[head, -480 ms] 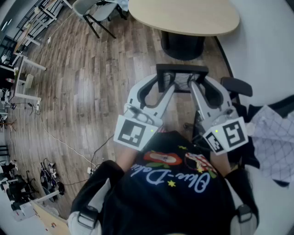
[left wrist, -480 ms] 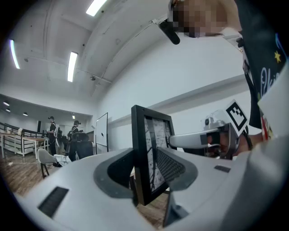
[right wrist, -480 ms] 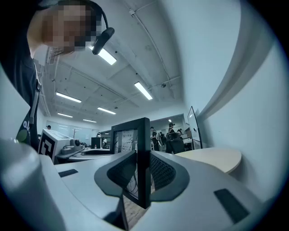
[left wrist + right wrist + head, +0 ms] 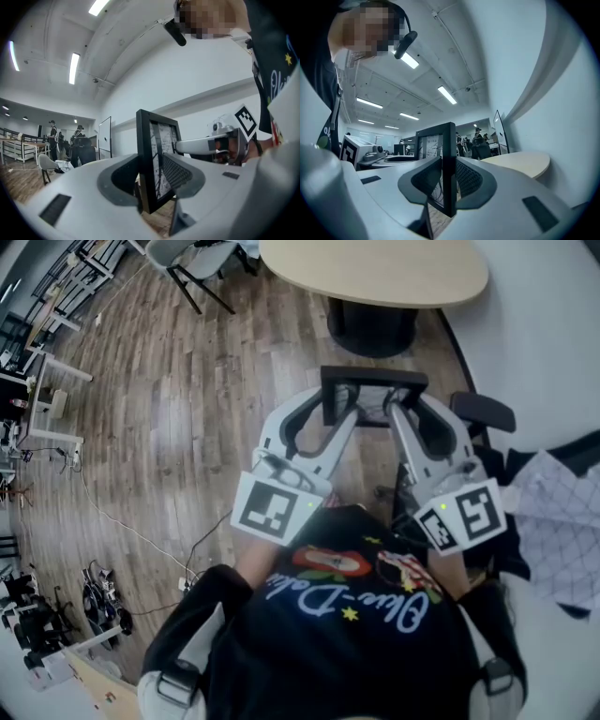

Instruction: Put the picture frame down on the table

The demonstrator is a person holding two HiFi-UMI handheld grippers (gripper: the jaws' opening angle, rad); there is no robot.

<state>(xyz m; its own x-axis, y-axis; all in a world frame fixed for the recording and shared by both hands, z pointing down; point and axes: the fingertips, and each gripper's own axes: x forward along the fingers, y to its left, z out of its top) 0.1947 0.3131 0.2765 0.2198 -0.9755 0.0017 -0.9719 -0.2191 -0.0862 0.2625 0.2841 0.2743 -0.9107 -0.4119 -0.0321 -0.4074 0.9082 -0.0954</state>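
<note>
The left gripper (image 4: pixel 151 182) is clamped on the picture frame (image 4: pixel 153 157). Its two dark ribbed pads press on the frame's left-hand rail, one from the back and one from the front, and the rail rises straight up out of the jaws. The gripper lies level, pointing away from the person.

The picture frame hangs in the air between the two grippers, upright and held by its two side rails. It is just ahead of both sets of jaws and above the wooden floor (image 4: pixel 187 409), not on the table (image 4: pixel 375 273). It is a plain black rectangle with broad, flat rails and square corners. Inside sits a pale sheet marked with dark, branching lines, like a sketch or a print. What the drawing shows cannot be made out. From the head view only the top rail and the upper corners appear, as a black bar spanning the gap between the white gripper arms.

The right gripper (image 4: pixel 444 183) is closed on the frame's opposite rail in the same way, a ribbed pad on each face and the rail standing up between them. It too lies level, side by side with the left one.

The table, with a round, light wooden top on a dark base, stands beyond the frame, well ahead of both grippers. To the right of the right gripper lies a checked cloth (image 4: pixel 562 512)
</note>
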